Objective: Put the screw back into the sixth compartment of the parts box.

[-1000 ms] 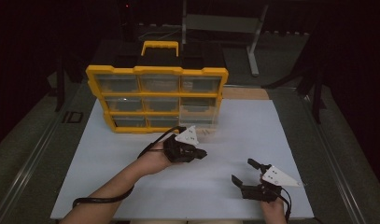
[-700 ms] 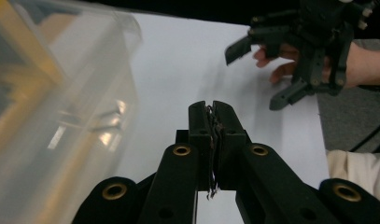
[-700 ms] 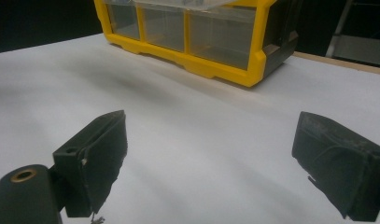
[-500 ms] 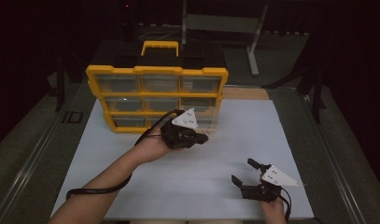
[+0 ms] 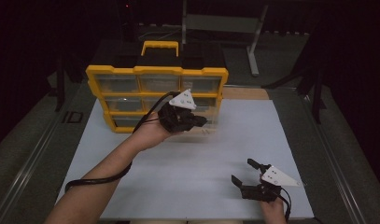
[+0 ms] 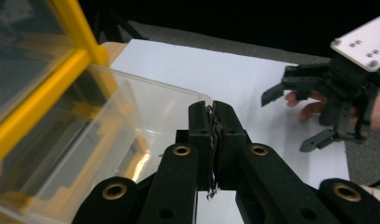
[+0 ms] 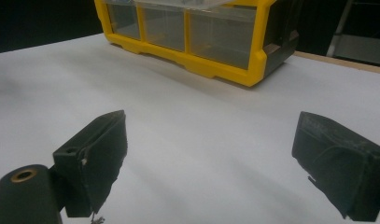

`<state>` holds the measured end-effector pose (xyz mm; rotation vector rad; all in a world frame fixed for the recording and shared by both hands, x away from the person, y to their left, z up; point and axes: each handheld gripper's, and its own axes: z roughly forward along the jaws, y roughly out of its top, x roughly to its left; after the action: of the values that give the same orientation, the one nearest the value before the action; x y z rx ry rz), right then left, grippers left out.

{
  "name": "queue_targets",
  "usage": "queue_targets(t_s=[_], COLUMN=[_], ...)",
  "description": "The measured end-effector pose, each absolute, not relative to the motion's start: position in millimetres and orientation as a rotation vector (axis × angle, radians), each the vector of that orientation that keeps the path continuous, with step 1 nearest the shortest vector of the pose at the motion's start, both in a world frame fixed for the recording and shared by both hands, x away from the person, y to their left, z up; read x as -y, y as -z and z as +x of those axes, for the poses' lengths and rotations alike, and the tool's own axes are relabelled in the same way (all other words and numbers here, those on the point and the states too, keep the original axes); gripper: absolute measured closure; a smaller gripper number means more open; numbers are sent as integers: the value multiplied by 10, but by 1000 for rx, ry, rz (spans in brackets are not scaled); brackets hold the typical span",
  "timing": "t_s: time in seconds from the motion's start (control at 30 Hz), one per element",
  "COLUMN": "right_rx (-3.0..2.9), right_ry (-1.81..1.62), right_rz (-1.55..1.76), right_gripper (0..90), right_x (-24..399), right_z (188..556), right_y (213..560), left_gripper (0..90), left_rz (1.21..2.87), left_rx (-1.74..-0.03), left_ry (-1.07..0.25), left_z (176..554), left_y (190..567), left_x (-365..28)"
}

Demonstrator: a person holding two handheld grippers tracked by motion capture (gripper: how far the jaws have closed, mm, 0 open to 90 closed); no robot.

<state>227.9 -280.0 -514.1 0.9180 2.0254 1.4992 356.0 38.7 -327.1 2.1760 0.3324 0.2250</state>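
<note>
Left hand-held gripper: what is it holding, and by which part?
The left hand-held gripper is shut on the clear drawer, pinching its front wall at the rim.

The one marking I can read from here is "ID", in pale letters on the dark grey surround (image 5: pixel 72 116) just off the left edge of the white worktop (image 5: pixel 187 168), level with the foot of the yellow drawer cabinet (image 5: pixel 155 74). I can make out no label, brand or number on the cabinet's clear drawer fronts, and none on the grey plates atop the two grippers.
</note>
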Motion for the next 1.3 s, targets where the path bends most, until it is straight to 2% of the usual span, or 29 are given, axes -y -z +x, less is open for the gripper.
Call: queue_targets(t_s=[0.6, 1.03, 1.3], right_rx=[-2026, -2023, -2021], right_ry=[-1500, -1502, -1504], right_rz=[920, 923, 922], right_gripper=[106, 106, 106], right_x=[2810, 2818, 2823], right_z=[2279, 2273, 2275], right_y=[5140, 5131, 5133], left_gripper=[883, 875, 661], left_rz=[2306, 2365, 2316], left_rx=[-528, -564, -583], left_ry=[-286, -242, -241], left_z=[3902, 3976, 3944], left_y=[3442, 3460, 3453], left_x=[-328, -270, -325])
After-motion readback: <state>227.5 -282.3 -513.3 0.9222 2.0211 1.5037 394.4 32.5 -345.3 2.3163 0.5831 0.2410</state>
